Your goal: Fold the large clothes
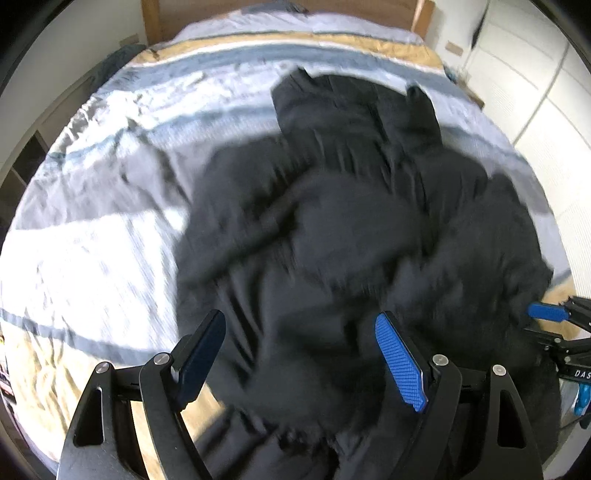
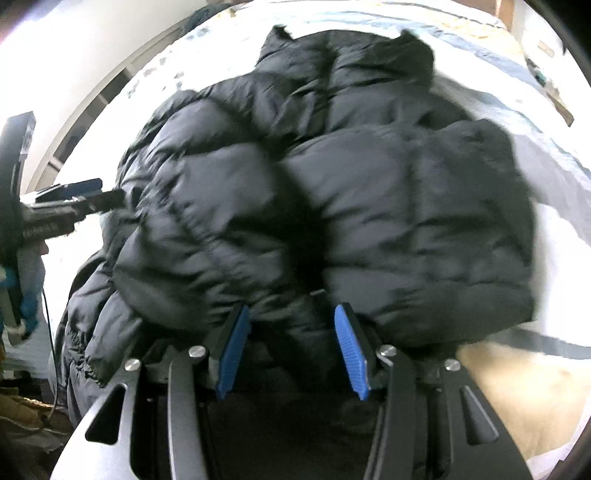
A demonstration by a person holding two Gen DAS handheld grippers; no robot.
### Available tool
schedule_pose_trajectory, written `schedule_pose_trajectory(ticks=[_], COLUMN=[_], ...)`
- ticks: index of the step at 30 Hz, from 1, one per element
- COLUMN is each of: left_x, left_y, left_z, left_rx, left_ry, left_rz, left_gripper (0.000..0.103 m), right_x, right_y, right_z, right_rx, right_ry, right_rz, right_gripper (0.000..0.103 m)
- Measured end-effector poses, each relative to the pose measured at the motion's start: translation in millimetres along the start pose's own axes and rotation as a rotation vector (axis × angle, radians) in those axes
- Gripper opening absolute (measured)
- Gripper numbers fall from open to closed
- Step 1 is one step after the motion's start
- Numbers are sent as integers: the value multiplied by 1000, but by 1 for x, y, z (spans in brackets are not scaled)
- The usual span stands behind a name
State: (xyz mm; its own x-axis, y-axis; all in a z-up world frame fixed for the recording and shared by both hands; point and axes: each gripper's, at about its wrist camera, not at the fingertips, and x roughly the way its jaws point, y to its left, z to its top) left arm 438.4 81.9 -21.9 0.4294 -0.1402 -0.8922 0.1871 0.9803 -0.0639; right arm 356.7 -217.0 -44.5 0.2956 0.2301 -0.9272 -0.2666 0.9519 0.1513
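Note:
A black puffer jacket (image 1: 332, 221) lies bunched on the bed, collar toward the headboard, sleeves drawn in over its front. In the left wrist view my left gripper (image 1: 300, 319) hovers open over the jacket's lower part, with nothing pinched between its blue pads. The right wrist view shows the same jacket (image 2: 406, 206) filling the frame. My right gripper (image 2: 291, 310) stands about half open at the hem, both pad faces bare, the fabric lying beneath them. Each gripper also shows in the other's view: the right gripper (image 1: 546, 312) at the jacket's right edge, the left gripper (image 2: 74, 194) at its left edge.
The bed's duvet (image 1: 92, 240) is striped white, grey and tan, and shows as a pale duvet (image 2: 517, 398) in the right wrist view. A wooden headboard (image 1: 221, 14) stands at the far end. White wardrobe doors (image 1: 535, 92) line the right side, and open shelves (image 1: 22, 158) stand on the left.

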Motion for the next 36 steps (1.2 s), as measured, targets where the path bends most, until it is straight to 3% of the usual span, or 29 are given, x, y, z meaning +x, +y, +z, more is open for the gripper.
schedule_pose_trajectory(ticks=[7,10,13,17,22,27,31,33,36], left_x=[-14,-5,18,75,153,210,240,252,259], left_y=[31,40,46,54,60,63,62,54,46], left_z=[77,112,149,203,256,278,285,287,289], left_rx=[-49,-51,-61,-75,-122,-249,-346,-349,-356], left_ry=[-114,-133,-116,-49,32,53,59,73,80], left_rz=[56,68,34,-36,-151,-298,-373,-369,-392], left_gripper=[85,86,86,86,86,86,86,84,51], right_x=[-44,-53,-55,-41,14,83,122,137,148], right_y=[-86,-118,-147,-178,-209,-233,-232,-230,-226], right_z=[46,74,111,173,259,313,336,346,357], right_rx=[79,95,99,118,163,301,370,379,372], right_ry=[-118,-156,-206,-265,-279,-267,-276,-266,-253], right_rz=[-109,-142,-154,-111,12,164,213,209,185], right_gripper=[47,52,57,58,58,60,64,64,63])
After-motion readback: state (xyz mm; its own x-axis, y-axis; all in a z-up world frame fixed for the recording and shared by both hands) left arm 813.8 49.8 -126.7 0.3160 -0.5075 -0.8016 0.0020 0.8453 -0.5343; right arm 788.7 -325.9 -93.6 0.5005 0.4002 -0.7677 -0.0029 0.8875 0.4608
